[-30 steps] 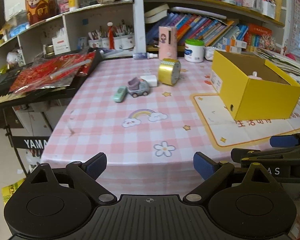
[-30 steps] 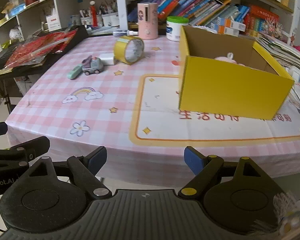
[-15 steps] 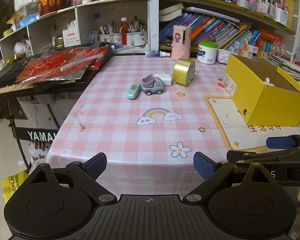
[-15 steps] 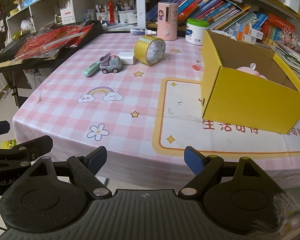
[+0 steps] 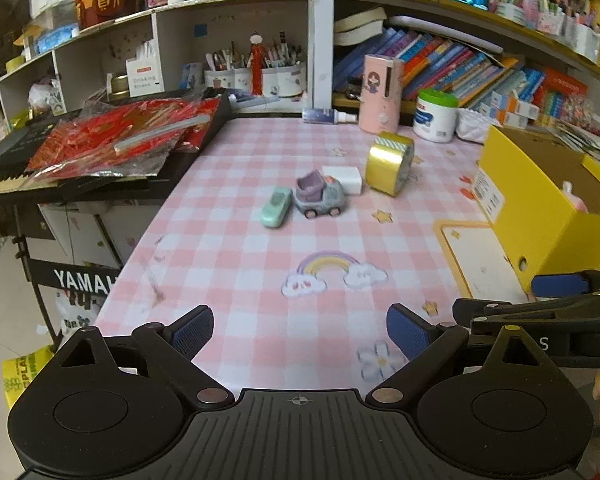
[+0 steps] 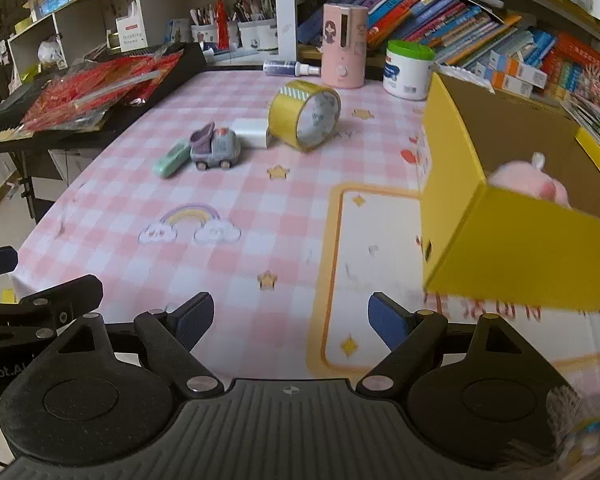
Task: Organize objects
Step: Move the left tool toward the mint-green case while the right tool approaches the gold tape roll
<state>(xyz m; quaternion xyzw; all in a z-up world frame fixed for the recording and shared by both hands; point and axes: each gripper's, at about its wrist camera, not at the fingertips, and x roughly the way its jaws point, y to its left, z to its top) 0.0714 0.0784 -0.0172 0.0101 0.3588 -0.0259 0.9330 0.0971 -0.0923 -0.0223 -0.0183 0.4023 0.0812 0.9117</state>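
At the far left, red foil packets (image 5: 116, 144) lie piled on a black keyboard (image 5: 16, 184) that stands beside the worktop (image 5: 236, 264), which is covered in a pink checked cloth. On that cloth, toward the back, a small mint-green toy car (image 5: 276, 206) lies just beside a grey toy truck with a purple bed (image 5: 319, 197). A white block (image 5: 342, 178) sits just behind the truck, and next to it a roll of gold tape (image 5: 389, 162) stands on its edge. Behind the tape, along the shelf edge, a small spray bottle (image 5: 328, 116) lies on its side, then a pink upright dispenser (image 5: 381, 100) and a white tub with a green lid (image 5: 436, 116). Farther right, an open yellow cardboard box (image 6: 512, 248) rests on a yellow-bordered mat (image 6: 364, 280); inside it a pink plush toy (image 6: 528, 182) shows above the near wall.

The left gripper (image 5: 300, 326) hangs over the near edge of the worktop, its fingers (image 5: 192, 328) spread wide with nothing between them. The right gripper (image 6: 290, 314) sits just beside it, near the mat's left border, fingers (image 6: 388, 320) likewise wide apart and holding nothing. Both are well apart from the toys and the tape.
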